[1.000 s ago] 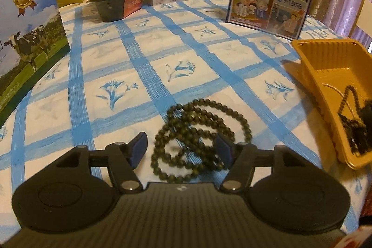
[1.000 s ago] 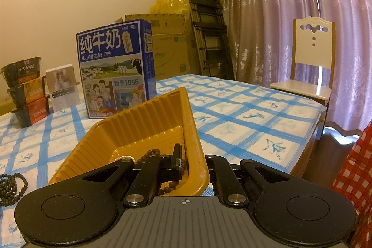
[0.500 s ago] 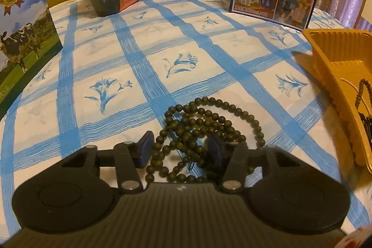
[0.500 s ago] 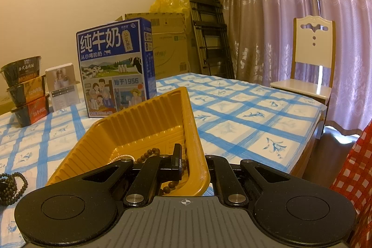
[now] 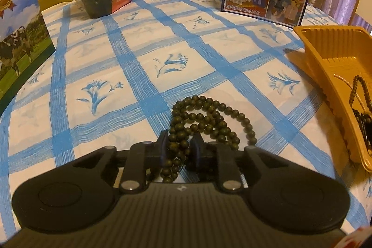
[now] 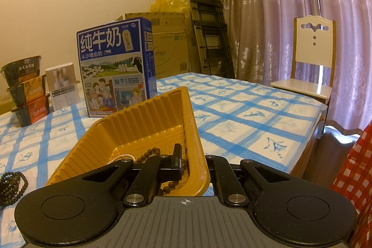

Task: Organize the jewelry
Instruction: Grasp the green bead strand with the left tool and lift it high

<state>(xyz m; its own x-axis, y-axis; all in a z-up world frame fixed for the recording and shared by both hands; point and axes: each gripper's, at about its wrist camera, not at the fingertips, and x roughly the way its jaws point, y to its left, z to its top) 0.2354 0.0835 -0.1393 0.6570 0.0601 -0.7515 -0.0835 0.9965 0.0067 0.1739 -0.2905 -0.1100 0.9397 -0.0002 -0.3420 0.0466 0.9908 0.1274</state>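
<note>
A dark green bead necklace [image 5: 204, 117] lies coiled on the blue-checked tablecloth; it also shows at the left edge of the right wrist view [image 6: 11, 185]. My left gripper [image 5: 179, 145] is shut on its near strands. A yellow ribbed tray [image 6: 139, 129] stands at the right; it also shows in the left wrist view [image 5: 325, 57]. It holds a brown bead string [image 6: 151, 152] and a pearl strand [image 6: 122, 157]. My right gripper [image 6: 193, 164] is shut on the tray's near right wall, one finger inside, the other hidden outside.
A blue milk carton box [image 6: 116, 69] stands behind the tray. Stacked food bowls [image 6: 25, 90] and a small white box [image 6: 62, 85] stand at the far left. A cow-picture box [image 5: 18, 43] stands left. The table edge [image 6: 302, 155] and a chair [image 6: 311, 62] are at right.
My left gripper moved forward onto the green necklace and closed from open onto its near strands. The right gripper and tray have not moved.
</note>
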